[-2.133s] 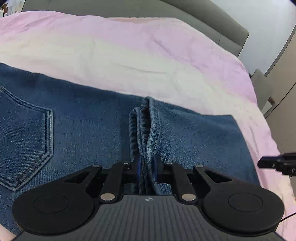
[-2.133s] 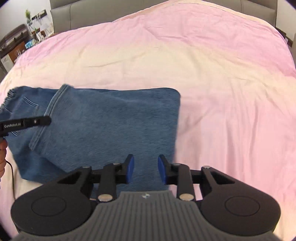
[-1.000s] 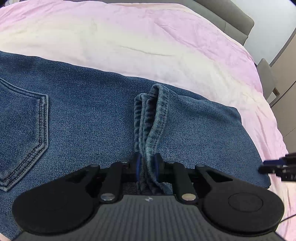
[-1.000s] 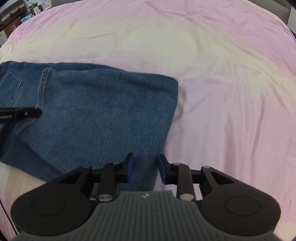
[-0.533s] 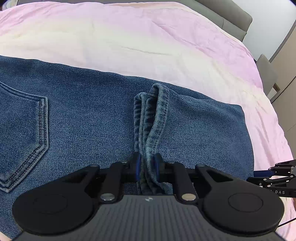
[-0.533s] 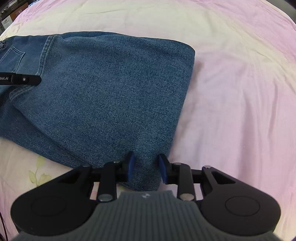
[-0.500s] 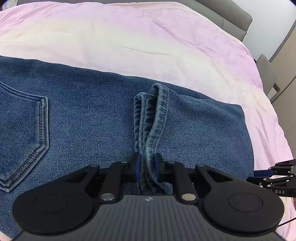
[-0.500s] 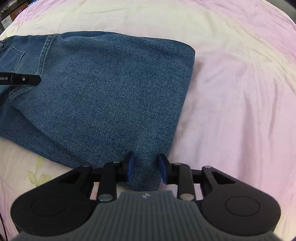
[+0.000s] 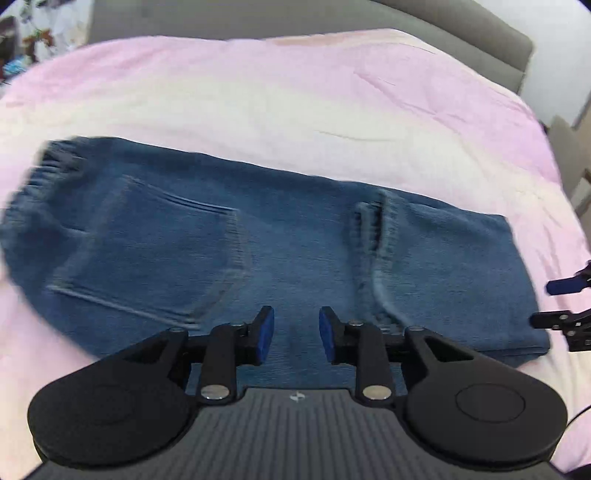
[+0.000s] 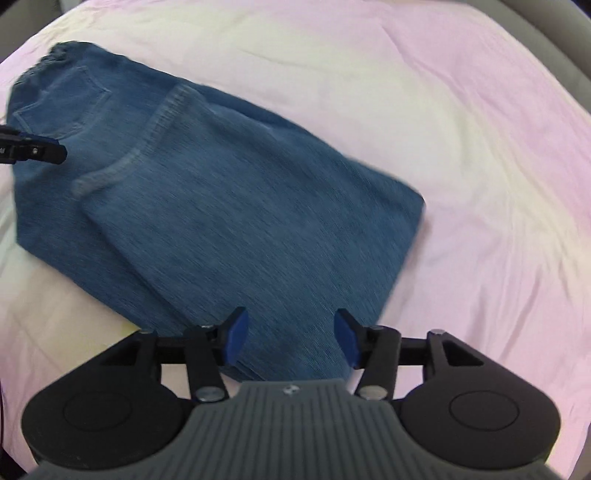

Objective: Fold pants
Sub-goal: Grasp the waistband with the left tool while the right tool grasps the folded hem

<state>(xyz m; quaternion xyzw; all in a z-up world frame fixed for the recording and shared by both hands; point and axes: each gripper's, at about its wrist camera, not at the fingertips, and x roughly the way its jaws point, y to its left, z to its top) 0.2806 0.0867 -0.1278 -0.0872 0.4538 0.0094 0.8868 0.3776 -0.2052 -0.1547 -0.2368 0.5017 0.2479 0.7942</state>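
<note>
Blue denim pants [image 9: 295, 240] lie folded flat on the pink bedspread [image 9: 295, 92], waistband at the left, back pocket [image 9: 155, 251] up, leg hems [image 9: 373, 240] laid across the middle. My left gripper [image 9: 293, 334] hovers above the near edge, its jaws opening with nothing between them. In the right wrist view the pants [image 10: 229, 206] run from upper left to the centre. My right gripper [image 10: 290, 341] hangs over their near folded end, jaws opening and clear of the cloth. The left gripper's fingertip [image 10: 33, 151] shows at the left edge.
The pink and cream bedspread [image 10: 461, 147] spreads wide around the pants. A grey upholstered headboard [image 9: 295, 18] runs along the far side. The right gripper's fingers [image 9: 569, 302] show at the right edge of the left wrist view. A grey chair [image 9: 565, 155] stands beyond the bed's right side.
Both grippers let go of the denim and opened. The left one lifted and drew back, so the hems now lie flat; the right one rolled and pulled away from the folded end.
</note>
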